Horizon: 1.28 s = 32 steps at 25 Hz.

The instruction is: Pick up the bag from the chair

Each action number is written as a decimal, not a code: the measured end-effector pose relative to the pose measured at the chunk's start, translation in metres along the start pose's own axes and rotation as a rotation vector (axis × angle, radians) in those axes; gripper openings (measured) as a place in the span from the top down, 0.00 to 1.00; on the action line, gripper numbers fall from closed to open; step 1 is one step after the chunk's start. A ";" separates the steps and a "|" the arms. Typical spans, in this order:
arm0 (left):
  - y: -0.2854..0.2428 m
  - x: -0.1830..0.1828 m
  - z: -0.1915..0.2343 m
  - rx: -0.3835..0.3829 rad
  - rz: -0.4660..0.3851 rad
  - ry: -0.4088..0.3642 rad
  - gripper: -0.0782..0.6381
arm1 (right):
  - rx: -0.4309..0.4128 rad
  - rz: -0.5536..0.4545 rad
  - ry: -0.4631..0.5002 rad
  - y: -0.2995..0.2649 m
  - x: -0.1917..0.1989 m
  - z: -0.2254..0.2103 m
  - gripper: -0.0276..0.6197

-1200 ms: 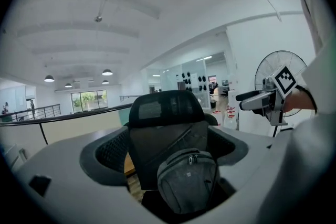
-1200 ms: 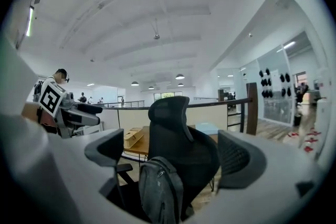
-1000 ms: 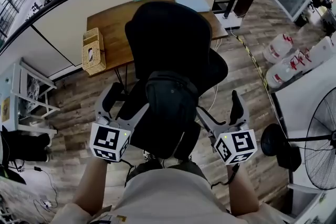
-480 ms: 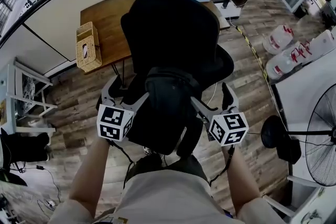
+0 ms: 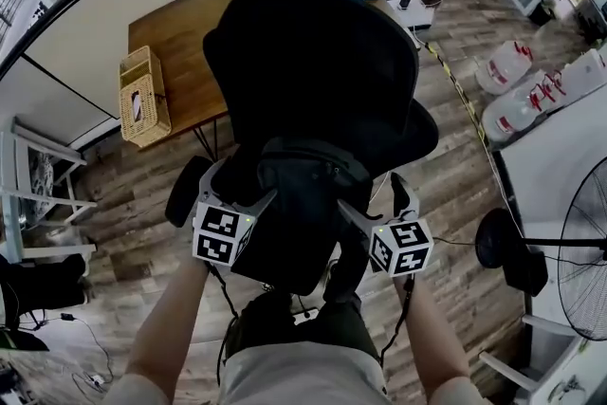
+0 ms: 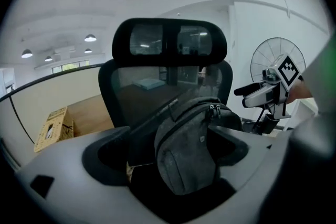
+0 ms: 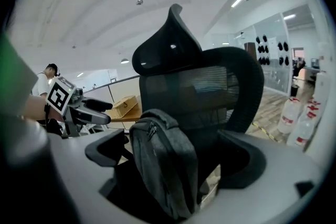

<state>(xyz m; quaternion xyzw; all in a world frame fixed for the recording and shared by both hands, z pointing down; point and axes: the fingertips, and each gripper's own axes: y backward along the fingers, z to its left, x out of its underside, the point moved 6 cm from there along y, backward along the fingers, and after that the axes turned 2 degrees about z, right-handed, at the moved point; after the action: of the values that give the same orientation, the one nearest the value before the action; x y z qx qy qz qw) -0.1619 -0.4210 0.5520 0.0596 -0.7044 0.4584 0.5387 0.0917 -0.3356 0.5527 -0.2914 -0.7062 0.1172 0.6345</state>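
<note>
A dark grey bag (image 5: 299,213) stands upright on the seat of a black mesh office chair (image 5: 313,62), leaning on its backrest. My left gripper (image 5: 239,185) is at the bag's left side and my right gripper (image 5: 375,196) at its right side, both open. In the left gripper view the bag (image 6: 189,155) stands between the wide jaws of the left gripper (image 6: 168,157), with the chair back (image 6: 157,86) behind. The bag (image 7: 163,160) also fills the gap of the right gripper (image 7: 173,165). I cannot tell whether any jaw touches it.
A wooden desk (image 5: 180,62) with a wicker box (image 5: 142,95) stands beyond the chair. A floor fan (image 5: 579,251) and water jugs (image 5: 531,100) are to the right, a white shelf (image 5: 38,185) to the left. A person (image 7: 44,81) stands far back.
Both grippers have moved forward and inward, closing in on the bag's two sides. The view has shifted nearer to the chair. The bag has not moved.
</note>
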 end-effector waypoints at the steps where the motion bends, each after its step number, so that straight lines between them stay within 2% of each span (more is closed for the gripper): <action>1: -0.007 0.005 0.000 0.013 0.008 -0.006 0.26 | 0.001 0.007 -0.006 -0.006 0.006 -0.002 0.11; 7: -0.057 0.044 0.009 0.054 0.074 -0.011 0.26 | -0.005 0.047 -0.032 -0.038 0.038 -0.010 0.11; 12: -0.095 0.070 0.015 0.053 0.131 -0.064 0.26 | -0.024 0.064 -0.036 -0.060 0.059 -0.018 0.11; 16: -0.120 0.087 0.017 0.111 0.157 -0.002 0.27 | -0.032 0.086 -0.026 -0.076 0.072 -0.023 0.12; 19: -0.132 0.093 0.020 0.116 0.167 0.038 0.27 | -0.030 0.101 -0.020 -0.084 0.079 -0.025 0.12; 24: -0.140 0.092 0.018 0.116 0.166 0.036 0.28 | -0.020 0.104 -0.027 -0.086 0.082 -0.026 0.15; 26: -0.139 0.091 0.016 0.121 0.154 0.008 0.49 | -0.005 0.111 -0.013 -0.084 0.081 -0.025 0.24; 27: -0.139 0.091 0.016 0.123 0.149 -0.008 0.53 | 0.000 0.116 -0.002 -0.084 0.080 -0.024 0.41; 29: -0.137 0.092 0.015 0.127 0.140 -0.030 0.57 | -0.004 0.118 0.007 -0.083 0.081 -0.022 0.52; 32: -0.131 0.092 0.013 0.152 0.120 -0.031 0.64 | -0.014 0.112 0.005 -0.081 0.082 -0.021 0.62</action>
<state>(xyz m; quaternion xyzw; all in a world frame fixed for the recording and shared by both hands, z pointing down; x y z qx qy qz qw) -0.1339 -0.4674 0.7030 0.0653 -0.6779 0.5410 0.4934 0.0886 -0.3586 0.6676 -0.3353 -0.6882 0.1468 0.6264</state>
